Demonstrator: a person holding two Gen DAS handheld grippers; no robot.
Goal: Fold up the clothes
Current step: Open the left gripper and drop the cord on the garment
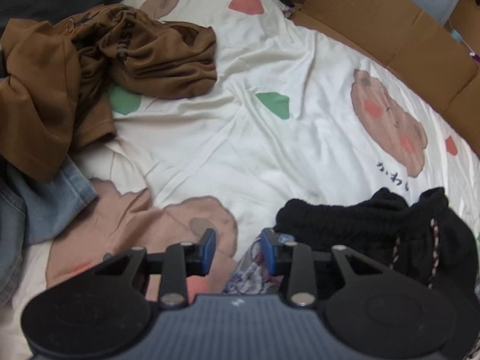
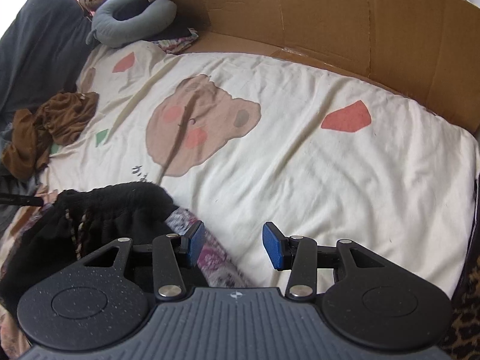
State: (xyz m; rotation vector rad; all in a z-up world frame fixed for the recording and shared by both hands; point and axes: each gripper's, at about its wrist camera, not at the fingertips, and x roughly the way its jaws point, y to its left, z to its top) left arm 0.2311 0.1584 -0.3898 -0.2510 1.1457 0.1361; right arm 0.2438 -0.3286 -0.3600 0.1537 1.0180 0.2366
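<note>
the crumpled black knitted garment (image 1: pixel 375 225) lies on the cream bear-print bedsheet (image 1: pixel 270 150), over a floral patterned cloth (image 2: pixel 210 252). left gripper (image 1: pixel 238 252) and right gripper (image 2: pixel 234 249) hover there, jaws apart, holding nothing. a rumpled brown shirt (image 1: pixel 90 60) lies well apart.

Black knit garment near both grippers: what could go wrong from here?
1. The black knit garment lies bunched over a floral patterned cloth; the open left gripper sits right above that cloth's edge and could pinch it too or instead.
2. The braided drawstring hangs loose and may snag a finger.
3. The right gripper is open over bare bear-print sheet, so it might grab bedding instead of clothing.
</note>
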